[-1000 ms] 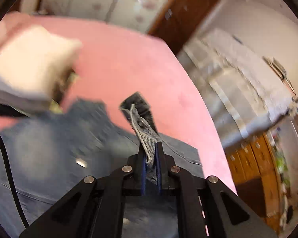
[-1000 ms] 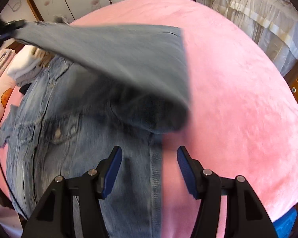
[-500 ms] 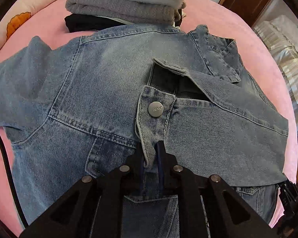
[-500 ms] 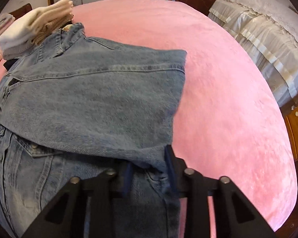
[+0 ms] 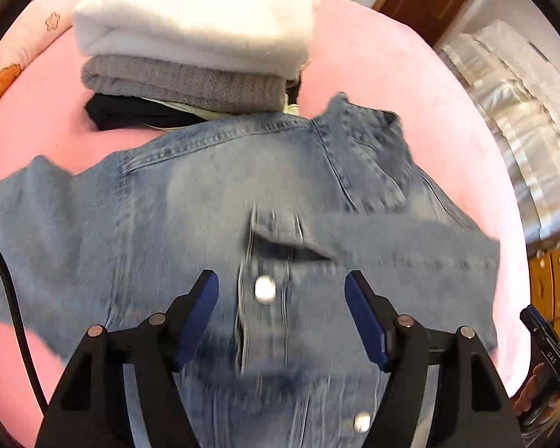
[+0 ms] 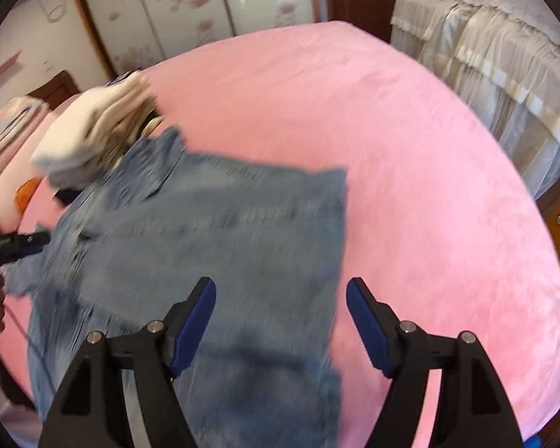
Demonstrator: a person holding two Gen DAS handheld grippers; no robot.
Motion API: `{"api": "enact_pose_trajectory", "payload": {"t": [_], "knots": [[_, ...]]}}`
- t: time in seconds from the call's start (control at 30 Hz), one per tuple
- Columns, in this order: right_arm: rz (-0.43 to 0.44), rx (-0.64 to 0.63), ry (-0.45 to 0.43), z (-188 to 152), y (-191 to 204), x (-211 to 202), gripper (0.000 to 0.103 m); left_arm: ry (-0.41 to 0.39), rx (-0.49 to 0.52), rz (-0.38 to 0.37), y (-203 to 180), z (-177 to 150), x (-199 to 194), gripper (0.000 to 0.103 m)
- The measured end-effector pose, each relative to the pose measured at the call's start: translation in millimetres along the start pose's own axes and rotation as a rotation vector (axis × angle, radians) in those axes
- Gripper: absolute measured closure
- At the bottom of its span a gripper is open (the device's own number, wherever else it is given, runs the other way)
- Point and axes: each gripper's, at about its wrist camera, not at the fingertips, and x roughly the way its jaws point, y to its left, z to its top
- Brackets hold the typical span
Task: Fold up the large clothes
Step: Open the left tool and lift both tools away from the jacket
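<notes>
Both grippers [image 5: 282, 317] [image 6: 280, 321] spread, seemingly above denim jacket [image 5: 205, 224]

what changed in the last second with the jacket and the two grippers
The left gripper carried the sleeve cuff over the denim jacket, laid it on the front and let go; it is now open above the placket. The right gripper closed on the folded sleeve's edge half a second ago and has opened again. The sleeve now lies flat. The stack of folded clothes and pink bedspread stayed put.
</notes>
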Motion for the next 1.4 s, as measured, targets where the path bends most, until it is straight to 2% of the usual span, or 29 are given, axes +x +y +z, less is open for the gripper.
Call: {"api": "enact_pose_trajectory", "payload": {"t": [0.17,0.23,0.27,0.3,0.33,0.4,0.43,0.5,0.53,0.6,0.67,0.8,0.9,0.97,1.03,1.1,1.2,1.27,1.33,1.4], "knots": [[-0.037,0.059,0.043,39,-23,69,0.03,0.044,-0.093,0.036,6,30,51,0.034],[-0.054,0.088,0.062,48,-34,90,0.032,0.035,-0.13,0.016,7,34,60,0.04],[-0.047,0.1,0.078,51,-37,98,0.037,0.039,-0.141,0.007,7,34,65,0.058],[-0.024,0.109,0.106,52,-40,106,0.06,0.056,-0.143,0.002,6,33,70,0.067],[-0.005,0.105,0.146,52,-42,115,0.089,0.069,-0.14,0.017,4,31,74,0.068],[-0.025,0.091,0.129,53,-45,113,0.092,0.043,-0.112,0.034,-4,28,72,0.08],[-0.033,0.1,0.105,54,-49,107,0.093,0.011,-0.085,0.049,-12,27,67,0.089],[-0.073,0.113,0.075,52,-57,102,0.094,-0.023,-0.05,0.044,-21,24,63,0.089],[-0.099,0.128,0.082,47,-64,106,0.1,-0.024,-0.04,0.063,-23,22,65,0.089],[-0.087,0.148,0.127,39,-70,117,0.1,-0.005,-0.03,0.108,-24,19,79,0.087],[-0.112,0.097,0.123,42,-61,116,0.099,0.0,-0.061,0.112,-21,20,85,0.084],[-0.143,0.034,0.066,51,-43,89,0.097,0.007,-0.075,0.112,-20,27,78,0.078],[-0.107,0.052,0.066,52,-35,68,0.093,0.033,-0.061,0.138,-25,28,62,0.075],[-0.08,0.054,0.071,49,-31,51,0.093,0.028,-0.044,0.149,-34,26,41,0.074],[-0.064,0.042,0.079,46,-21,32,0.093,0.019,-0.024,0.154,-45,22,19,0.067],[-0.03,0.041,0.08,43,-11,12,0.093,0.005,-0.011,0.141,-58,16,-8,0.051],[0.025,0.036,0.082,40,3,-23,0.092,-0.023,0.009,0.125,-82,3,-55,0.044],[0.052,0.019,0.075,41,12,-47,0.086,-0.026,0.011,0.111,-99,-4,-79,0.043],[0.074,0.0,0.056,43,21,-74,0.07,-0.033,0.012,0.103,-107,-11,-105,0.043],[0.097,-0.032,0.033,46,31,-96,0.068,-0.056,0.009,0.101,-116,-21,-133,0.043]]}}
